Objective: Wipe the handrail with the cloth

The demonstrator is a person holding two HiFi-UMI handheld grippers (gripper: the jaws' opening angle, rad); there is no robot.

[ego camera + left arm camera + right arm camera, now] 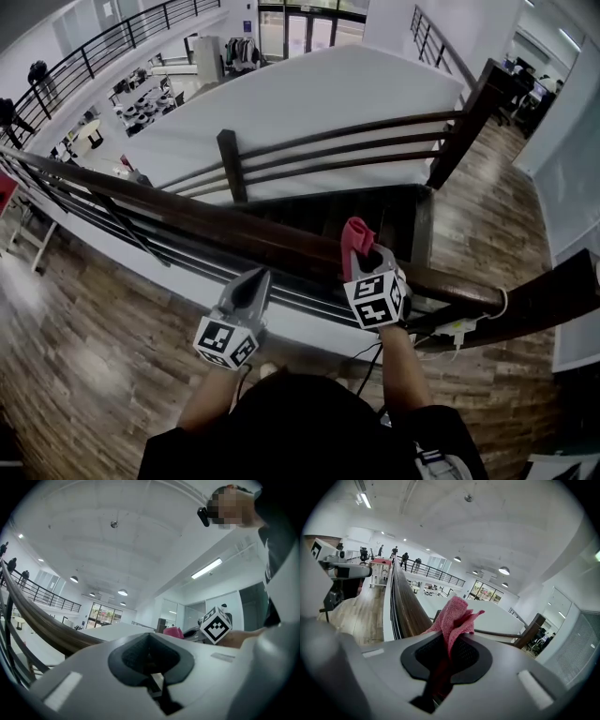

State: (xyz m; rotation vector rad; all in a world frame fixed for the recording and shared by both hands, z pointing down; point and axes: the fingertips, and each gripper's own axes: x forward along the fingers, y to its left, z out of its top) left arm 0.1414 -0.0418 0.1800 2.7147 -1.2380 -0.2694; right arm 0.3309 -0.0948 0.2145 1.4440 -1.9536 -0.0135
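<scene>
A dark wooden handrail [234, 225] runs from the left edge down to the right across the head view, above a stairwell. My right gripper [361, 255] is shut on a pink-red cloth [355, 240] that sticks up from its jaws, just at the near side of the rail. In the right gripper view the cloth [453, 618] stands out of the shut jaws, with the handrail [405, 606] stretching away on the left. My left gripper [249, 289] hovers just below the rail, jaws shut with nothing in them. The left gripper view shows the handrail [42, 630] and the cloth [172, 632] far off.
Thin dark bars [141, 239] run under the handrail. A second railing with a post [231, 167] borders the stairwell on the far side. A white cable and socket strip [457, 330] lie on the wooden floor [75, 347] to the right. People stand at a distant balcony [401, 557].
</scene>
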